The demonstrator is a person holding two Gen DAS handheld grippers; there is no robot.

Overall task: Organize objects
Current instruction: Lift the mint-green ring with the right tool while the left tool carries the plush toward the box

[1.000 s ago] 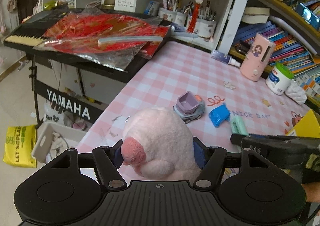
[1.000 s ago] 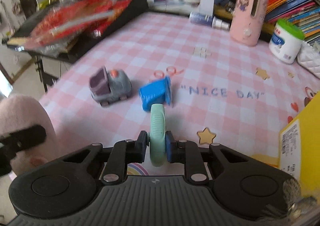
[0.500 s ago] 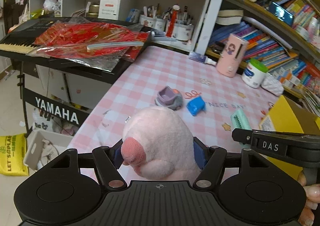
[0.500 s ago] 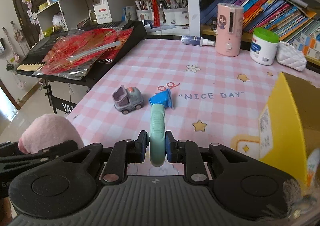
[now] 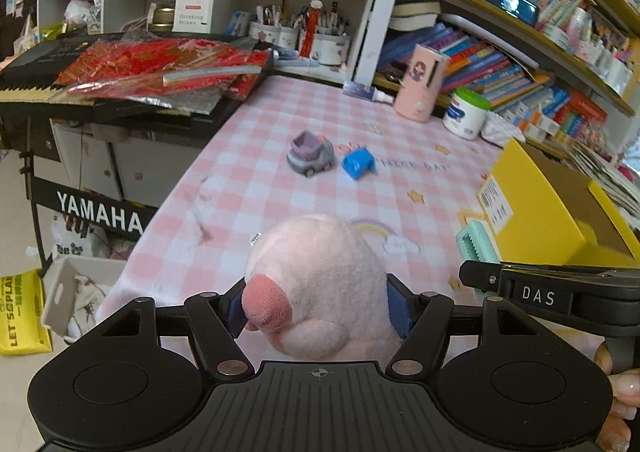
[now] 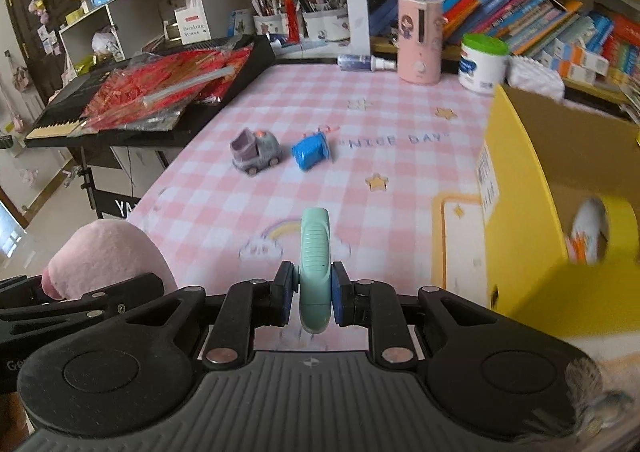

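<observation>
My left gripper [image 5: 316, 304] is shut on a pink plush toy [image 5: 320, 276] and holds it above the near edge of the pink checked table [image 5: 280, 188]. My right gripper [image 6: 315, 294] is shut on a mint green clip [image 6: 315, 252]; that clip also shows in the left wrist view [image 5: 476, 244]. An open yellow cardboard box [image 6: 532, 188] stands at the right. A grey toy truck [image 6: 256, 148] and a small blue toy [image 6: 310, 152] lie mid-table. The plush shows at the left of the right wrist view [image 6: 108, 256].
A Yamaha keyboard [image 5: 80, 64] with red foil packets stands left of the table. A pink dispenser [image 6: 420, 40], a green-lidded white jar [image 6: 482, 64] and a spray bottle [image 6: 360, 62] line the back edge below bookshelves. A yellow tape roll [image 6: 608, 228] lies in the box.
Both grippers have pulled back and risen with their objects still held. The truck and blue toy look farther off, and the yellow box has come into view on the right.
</observation>
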